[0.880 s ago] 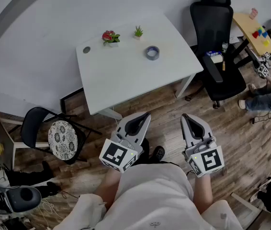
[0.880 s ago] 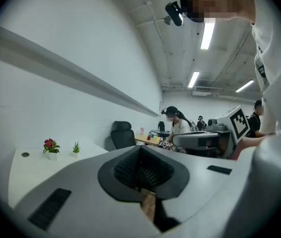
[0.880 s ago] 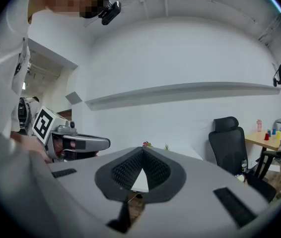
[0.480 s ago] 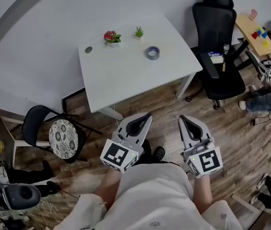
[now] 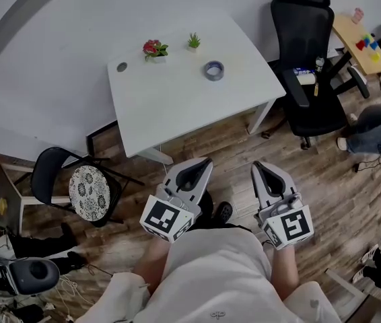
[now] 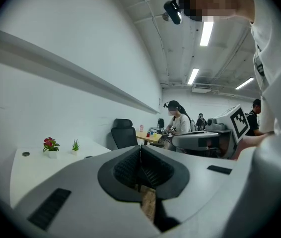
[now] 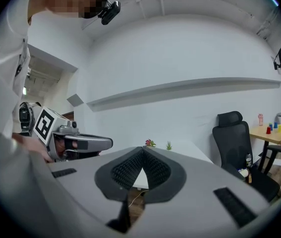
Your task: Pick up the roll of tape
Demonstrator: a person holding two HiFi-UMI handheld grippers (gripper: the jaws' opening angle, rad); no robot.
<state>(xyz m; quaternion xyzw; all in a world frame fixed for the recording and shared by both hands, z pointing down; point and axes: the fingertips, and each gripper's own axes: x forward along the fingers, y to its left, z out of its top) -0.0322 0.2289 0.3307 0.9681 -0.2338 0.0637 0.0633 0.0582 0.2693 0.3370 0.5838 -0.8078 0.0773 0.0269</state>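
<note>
The roll of tape [image 5: 213, 70], grey-blue with a hollow middle, lies flat on the white table [image 5: 177, 106] toward its far right part. Both grippers hang near my body over the wood floor, well short of the table. My left gripper [image 5: 206, 160] is shut with nothing in it, tips meeting. My right gripper [image 5: 255, 164] is shut and empty too. In the left gripper view the jaws [image 6: 140, 148] touch at the tip; the right gripper view shows its jaws [image 7: 143, 150] closed the same way. The tape is not visible in either gripper view.
A red flower pot [image 5: 154, 50] and a small green plant [image 5: 194, 44] stand at the table's far edge. A black office chair [image 5: 309, 66] stands right of the table, a black round-seat chair [image 5: 76, 187] to its left. A person sits at far right [image 5: 379, 123].
Both grippers stay almost still near my body. The head view shifted slightly, and the person at far right moved.
</note>
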